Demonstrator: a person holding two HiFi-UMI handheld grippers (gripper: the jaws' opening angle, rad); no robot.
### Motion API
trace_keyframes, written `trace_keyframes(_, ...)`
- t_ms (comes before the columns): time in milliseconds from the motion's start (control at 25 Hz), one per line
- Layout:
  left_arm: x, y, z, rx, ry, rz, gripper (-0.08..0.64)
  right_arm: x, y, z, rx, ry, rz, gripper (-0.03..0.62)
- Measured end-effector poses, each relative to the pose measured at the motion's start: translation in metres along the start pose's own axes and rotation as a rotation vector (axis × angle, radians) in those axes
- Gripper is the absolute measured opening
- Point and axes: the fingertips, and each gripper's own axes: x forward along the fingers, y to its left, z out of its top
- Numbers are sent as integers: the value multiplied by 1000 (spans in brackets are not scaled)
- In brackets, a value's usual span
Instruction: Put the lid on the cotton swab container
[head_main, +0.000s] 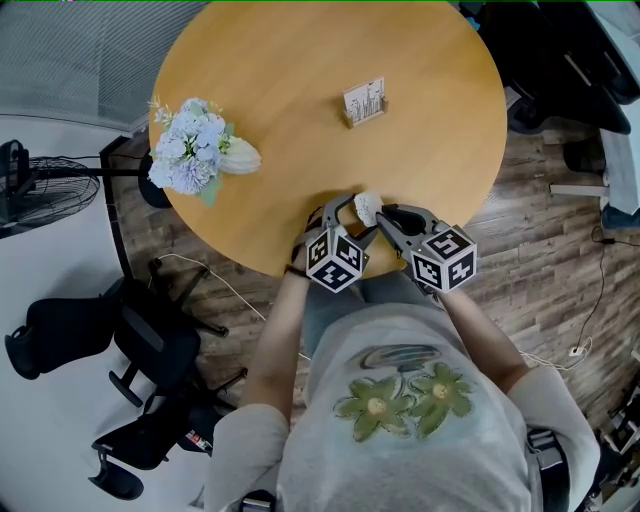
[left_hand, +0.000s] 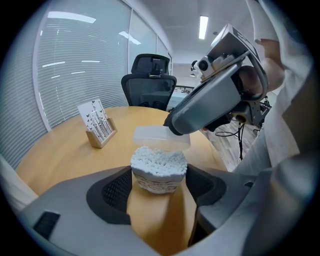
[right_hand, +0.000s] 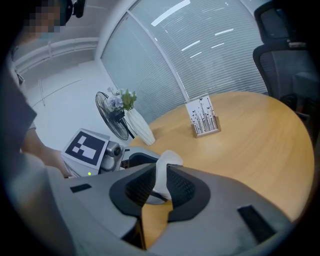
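The cotton swab container (left_hand: 159, 170), open and packed with white swabs, stands on the wooden table's near edge; my left gripper (left_hand: 159, 186) is shut on it, a pad against each side. In the head view the container (head_main: 366, 207) shows as a small white patch between both grippers. My right gripper (right_hand: 158, 184) is shut on the translucent lid (right_hand: 163, 172), held edge-on between its pads. In the left gripper view the lid (left_hand: 161, 136) hangs flat just above and slightly behind the swabs, with the right gripper (left_hand: 172, 131) clamped on its right edge. My left gripper (head_main: 341, 209) and right gripper (head_main: 381, 214) nearly meet.
A card holder with printed cards (head_main: 365, 103) stands mid-table, and a white vase of pale flowers (head_main: 200, 148) lies at the left. The round table (head_main: 300, 60) ends right at my grippers. Office chairs (head_main: 120, 340) and a fan (head_main: 45, 185) stand on the floor to the left.
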Motion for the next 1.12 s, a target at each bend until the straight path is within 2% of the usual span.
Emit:
trace_keyframes(880, 0, 0, 0, 2, 2, -2, 347, 12, 9, -7, -132, 57, -66, 69)
trace_keyframes(960, 0, -1, 0, 4, 3, -3, 347, 15, 7, -12, -145, 84, -85, 0)
trace_keyframes(1120, 1, 0, 1, 4, 4, -4, 347, 17, 8, -13, -156, 93, -84, 0)
